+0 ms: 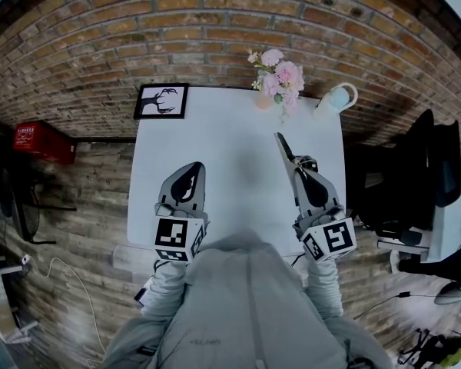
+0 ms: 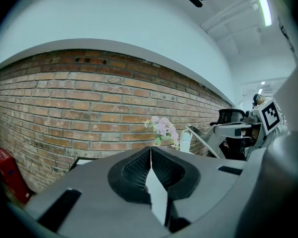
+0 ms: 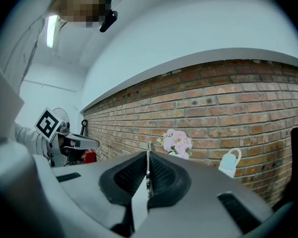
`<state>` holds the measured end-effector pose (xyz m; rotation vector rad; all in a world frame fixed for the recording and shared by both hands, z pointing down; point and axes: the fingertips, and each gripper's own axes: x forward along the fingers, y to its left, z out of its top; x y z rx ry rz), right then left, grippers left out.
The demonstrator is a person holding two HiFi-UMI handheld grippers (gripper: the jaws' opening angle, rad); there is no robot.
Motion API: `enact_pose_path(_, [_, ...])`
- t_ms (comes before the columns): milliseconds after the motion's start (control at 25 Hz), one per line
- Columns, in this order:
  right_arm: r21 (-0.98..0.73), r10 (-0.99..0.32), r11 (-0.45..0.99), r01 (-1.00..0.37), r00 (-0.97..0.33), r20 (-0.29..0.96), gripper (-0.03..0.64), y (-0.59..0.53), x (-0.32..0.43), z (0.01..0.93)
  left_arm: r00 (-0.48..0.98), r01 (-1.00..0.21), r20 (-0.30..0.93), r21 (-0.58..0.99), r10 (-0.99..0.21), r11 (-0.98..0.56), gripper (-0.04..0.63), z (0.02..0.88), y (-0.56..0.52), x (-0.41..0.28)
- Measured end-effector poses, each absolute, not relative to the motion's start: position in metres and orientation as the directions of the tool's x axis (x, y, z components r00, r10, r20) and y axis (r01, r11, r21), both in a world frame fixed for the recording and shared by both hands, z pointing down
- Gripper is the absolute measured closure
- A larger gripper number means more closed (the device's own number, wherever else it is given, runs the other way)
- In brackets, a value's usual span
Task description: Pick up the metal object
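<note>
Right gripper (image 3: 147, 157) clamped on metal strip (image 1: 283, 146), strip sticking out ahead of jaws, above table (image 1: 215, 129). Left gripper (image 2: 151, 155) closed, empty. Pickup looks done; just hold.

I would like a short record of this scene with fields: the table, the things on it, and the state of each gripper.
table: white table
back edge, left to right: framed picture, pink flowers, pale jug
left gripper: jaws together, nothing between them
right gripper: jaws shut on a thin metal strip
strip direction: sticks out toward the flowers
</note>
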<state>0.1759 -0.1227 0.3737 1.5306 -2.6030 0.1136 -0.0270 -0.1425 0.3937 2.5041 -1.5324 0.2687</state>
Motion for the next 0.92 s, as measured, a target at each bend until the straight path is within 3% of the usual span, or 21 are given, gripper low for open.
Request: enact_pose_path(920, [-0.018,-0.862,0.488,-0.872,-0.485,0.149,0.594,-0.1221,0.169,0.3759,0.45,-0.891,0.258,0.074,-0.855,-0.447,0.566,0.3963,-0.1435,-0.0303])
